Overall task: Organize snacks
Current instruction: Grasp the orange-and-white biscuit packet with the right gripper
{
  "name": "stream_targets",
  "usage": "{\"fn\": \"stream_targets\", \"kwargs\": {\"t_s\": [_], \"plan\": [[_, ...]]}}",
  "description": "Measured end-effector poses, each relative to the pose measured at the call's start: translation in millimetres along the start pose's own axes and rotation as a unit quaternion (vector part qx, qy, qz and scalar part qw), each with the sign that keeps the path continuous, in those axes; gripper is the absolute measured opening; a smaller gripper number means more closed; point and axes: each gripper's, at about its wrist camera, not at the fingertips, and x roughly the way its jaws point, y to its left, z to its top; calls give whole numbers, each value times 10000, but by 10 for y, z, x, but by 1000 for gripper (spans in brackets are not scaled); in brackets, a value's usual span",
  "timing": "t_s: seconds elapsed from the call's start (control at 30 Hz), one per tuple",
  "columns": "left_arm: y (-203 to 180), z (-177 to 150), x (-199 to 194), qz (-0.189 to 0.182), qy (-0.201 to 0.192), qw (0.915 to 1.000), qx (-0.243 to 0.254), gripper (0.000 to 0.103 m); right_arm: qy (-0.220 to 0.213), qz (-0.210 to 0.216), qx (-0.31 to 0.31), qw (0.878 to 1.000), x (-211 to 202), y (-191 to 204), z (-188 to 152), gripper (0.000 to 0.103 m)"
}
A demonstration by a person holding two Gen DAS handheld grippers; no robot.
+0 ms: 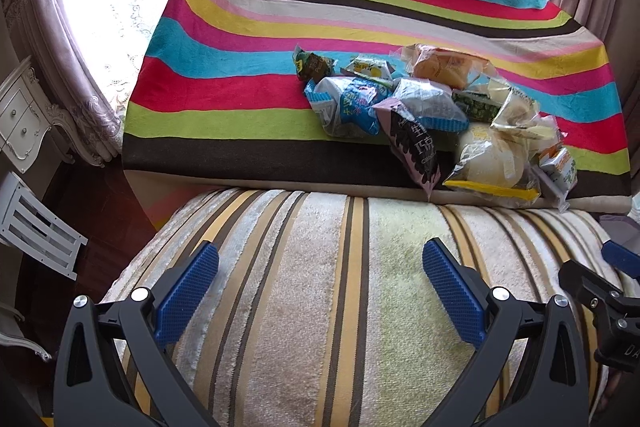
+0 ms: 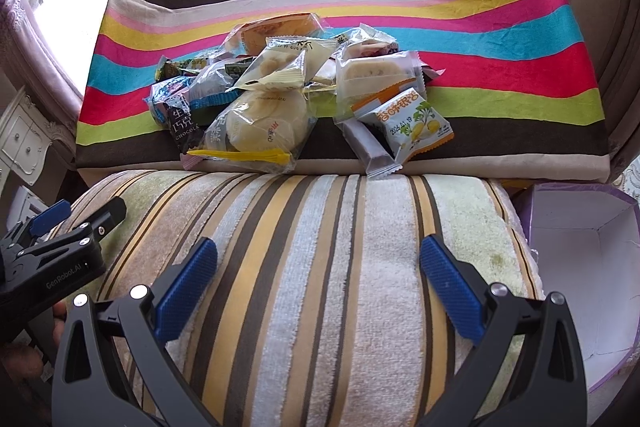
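Note:
A pile of wrapped snacks (image 1: 432, 115) lies on a table under a bright striped cloth (image 1: 240, 75); it also shows in the right wrist view (image 2: 280, 99). It includes a round pastry in a clear bag (image 2: 264, 127), a chocolate pack (image 1: 416, 151), and an orange-and-white packet (image 2: 416, 123). My left gripper (image 1: 320, 267) is open and empty above a striped plush cushion (image 1: 320, 287), short of the pile. My right gripper (image 2: 320, 263) is open and empty above the same cushion (image 2: 320, 267). An open purple box (image 2: 588, 267) with a white inside sits to the right.
White carved furniture (image 1: 20, 123) and a white slatted piece (image 1: 36, 227) stand at the left. Curtains (image 1: 72, 27) and a bright window lie behind the table. The left gripper shows at the left edge of the right wrist view (image 2: 60, 247).

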Motion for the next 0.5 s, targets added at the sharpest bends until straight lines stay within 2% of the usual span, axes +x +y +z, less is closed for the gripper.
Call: {"fn": "stream_targets", "kwargs": {"t_s": [0.2,0.33,0.4,0.5], "plan": [[-54,210,54,-738,-14,9972,-133,98,-155,567,227,9980,-77,-199,88,102],[-35,374,192,-1200,151,9916,-456,90,-238,540,697,9958,-102,-480,199,102],[-37,447,297,-1356,282,9885,-610,81,-144,460,698,9964,-73,-565,269,102],[-64,538,486,-1505,498,9841,-806,78,-115,387,663,9970,-9,-675,374,102]]}}
